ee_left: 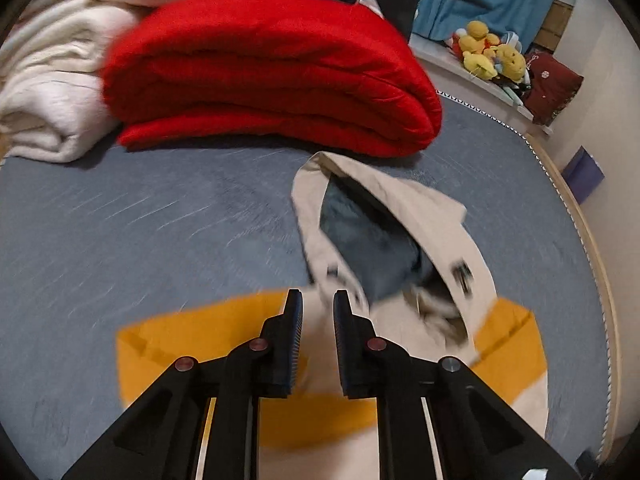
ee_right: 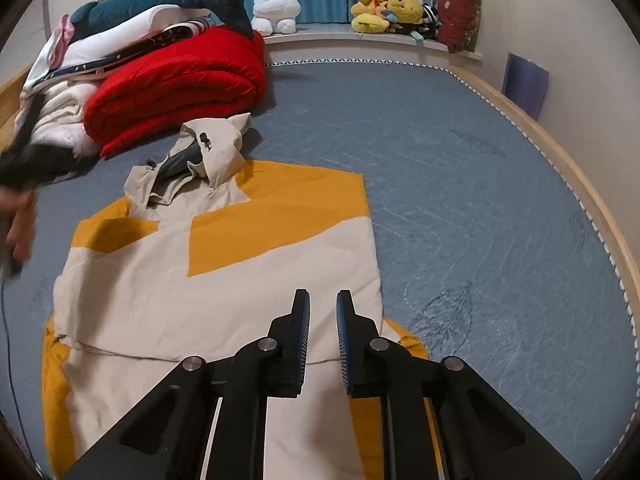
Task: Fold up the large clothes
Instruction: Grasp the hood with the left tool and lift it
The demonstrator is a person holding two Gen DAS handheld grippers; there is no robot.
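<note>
A beige and orange hooded jacket lies flat on the grey-blue bed, sleeves folded in, hood toward the red quilt. In the left wrist view the jacket shows its hood opening with a grey lining, blurred by motion. My left gripper is open and empty, hovering over the jacket's upper part near the hood. It also shows as a dark blur at the left edge of the right wrist view. My right gripper is open and empty above the jacket's lower right part.
A folded red quilt and white blankets are stacked at the bed's far left, with a plush shark on top. Plush toys sit on the window ledge. The wooden bed edge curves along the right.
</note>
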